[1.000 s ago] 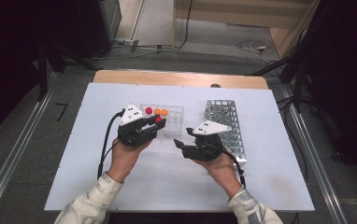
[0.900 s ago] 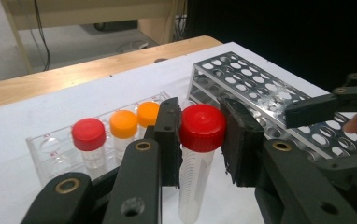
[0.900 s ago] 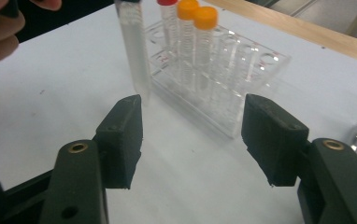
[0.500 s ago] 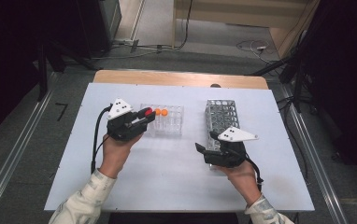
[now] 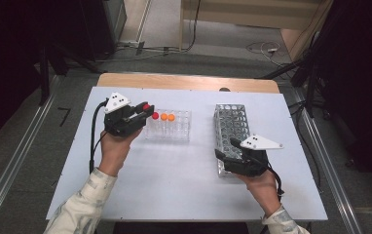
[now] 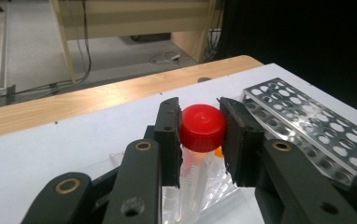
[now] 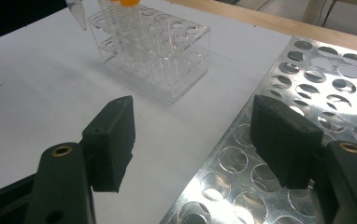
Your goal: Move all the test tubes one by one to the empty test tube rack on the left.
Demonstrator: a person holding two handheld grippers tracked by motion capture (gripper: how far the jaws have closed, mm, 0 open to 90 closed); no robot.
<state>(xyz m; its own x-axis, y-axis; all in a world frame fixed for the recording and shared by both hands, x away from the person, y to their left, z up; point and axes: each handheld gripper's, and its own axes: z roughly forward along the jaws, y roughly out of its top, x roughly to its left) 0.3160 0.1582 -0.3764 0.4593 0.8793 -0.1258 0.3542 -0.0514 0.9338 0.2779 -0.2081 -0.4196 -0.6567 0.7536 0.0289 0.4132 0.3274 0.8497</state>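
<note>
**Left gripper view: red-capped tube clamped between the jaws**

Left gripper view puts the red cap [image 6: 203,127] squarely between the two black pads of the left gripper [image 6: 200,135]; both pads press its sides, and the clear tube [image 6: 191,186] hangs down from the cap between the jaws, its lower end out of sight. A bit of an orange cap [image 6: 218,151] peeks out just behind the right-hand pad; the metal rack [image 6: 307,126] lies beyond, toward the tabletop's right side.

From the high view, the left gripper [image 5: 142,113] sits near the left part of the tabletop [image 5: 174,190], its tips at the left end of the clear plastic rack [image 5: 172,127]; the red cap [image 5: 146,107] shows at those tips, raised slightly above the rack's left edge, with a second red cap [image 5: 155,116] and two orange caps [image 5: 167,117] standing in the rack just beside it.

The right gripper [image 5: 225,148] rests near the metal rack's [image 5: 232,122] near end, toward the right side of the tabletop; in the right gripper view its jaws stand wide apart with nothing between them — the left pad [image 7: 116,135] over bare white tabletop, the right pad [image 7: 284,140] over the rack's perforated top [image 7: 307,84]. Farther off in that view the clear rack [image 7: 167,51] holds orange-capped tubes [image 7: 130,28]; a pointed clear tube tip [image 7: 77,14] hangs above the tabletop just left of it.
</note>
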